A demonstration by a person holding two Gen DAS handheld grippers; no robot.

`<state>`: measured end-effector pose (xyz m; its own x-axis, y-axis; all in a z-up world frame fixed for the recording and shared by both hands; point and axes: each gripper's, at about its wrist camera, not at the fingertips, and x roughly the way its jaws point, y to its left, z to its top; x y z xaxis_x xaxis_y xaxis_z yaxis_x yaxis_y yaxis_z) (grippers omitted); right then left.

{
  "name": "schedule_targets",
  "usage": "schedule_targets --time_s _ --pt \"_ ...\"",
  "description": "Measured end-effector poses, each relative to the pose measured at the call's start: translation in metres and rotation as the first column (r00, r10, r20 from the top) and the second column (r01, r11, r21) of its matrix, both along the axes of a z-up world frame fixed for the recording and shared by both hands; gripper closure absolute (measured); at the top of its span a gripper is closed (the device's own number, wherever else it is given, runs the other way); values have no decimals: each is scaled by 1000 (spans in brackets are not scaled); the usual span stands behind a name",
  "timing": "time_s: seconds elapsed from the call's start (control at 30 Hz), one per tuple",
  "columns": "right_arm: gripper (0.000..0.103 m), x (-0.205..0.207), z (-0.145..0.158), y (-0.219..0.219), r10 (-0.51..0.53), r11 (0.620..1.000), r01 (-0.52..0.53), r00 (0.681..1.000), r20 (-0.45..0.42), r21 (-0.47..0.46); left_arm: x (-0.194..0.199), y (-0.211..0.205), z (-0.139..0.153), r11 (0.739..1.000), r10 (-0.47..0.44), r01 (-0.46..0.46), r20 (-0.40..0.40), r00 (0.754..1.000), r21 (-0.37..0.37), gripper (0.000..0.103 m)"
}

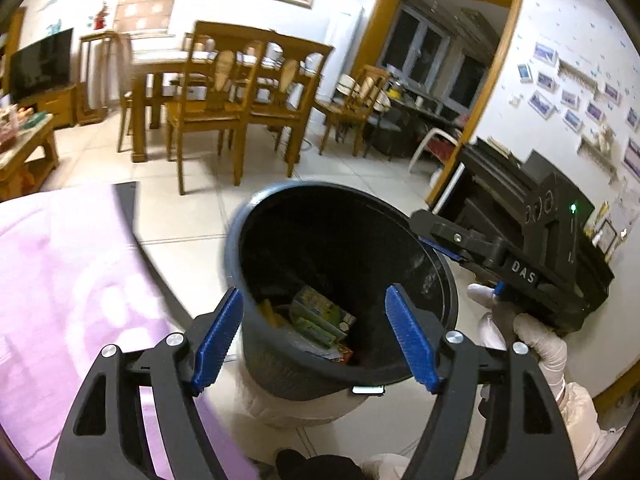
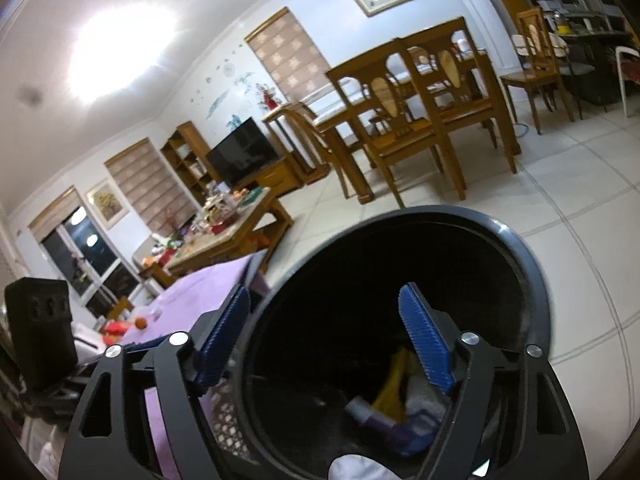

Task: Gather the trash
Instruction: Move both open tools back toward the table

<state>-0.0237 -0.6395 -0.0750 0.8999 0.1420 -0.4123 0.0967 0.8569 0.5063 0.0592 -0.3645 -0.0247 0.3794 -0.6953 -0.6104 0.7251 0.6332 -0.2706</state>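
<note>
A black trash bin [image 1: 436, 268] stands on the tiled floor beside a purple-covered table. Inside lie green packaging [image 1: 320, 316], a yellow wrapper [image 2: 394, 384] and other scraps. My left gripper [image 1: 316, 336] hangs open above the bin's near side, its left finger outside the wall and its right finger over the inside, with nothing held. My right gripper [image 2: 326, 340] is open too, straddling the bin's rim [image 2: 516, 248] with nothing in its jaws. In the left wrist view the right gripper [image 1: 444, 248] reaches to the bin's right rim, held by a white-gloved hand [image 1: 540, 344].
The purple cloth table [image 1: 60, 280] borders the bin on the left. Wooden dining chairs and a table [image 1: 216, 112] stand beyond on the tiles. A cluttered coffee table [image 2: 228, 232] is farther left. A black cabinet [image 1: 492, 184] stands by the right wall.
</note>
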Motion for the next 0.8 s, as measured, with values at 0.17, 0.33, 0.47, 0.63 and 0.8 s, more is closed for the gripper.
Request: schedule_targets --time_s 0.17,0.33,0.47,0.63,0.8 --pt "21 19 21 49 79 996 -79 997 7 -36 10 61 14 995 89 -89 -3 996 -47 30" --pt "21 48 38 112 180 981 -180 984 -6 -75 26 138 24 976 201 -201 0 980 -87 30" --pt "21 76 46 169 263 960 -264 964 -23 -98 43 205 26 944 315 -313 -1 949 -103 30" --pt "21 117 45 247 375 920 -380 925 -65 -97 71 281 19 887 452 -451 -12 892 -103 30" --pt "30 159 36 318 462 870 -479 875 -146 -116 108 340 4 830 556 -556 -22 831 -50 30"
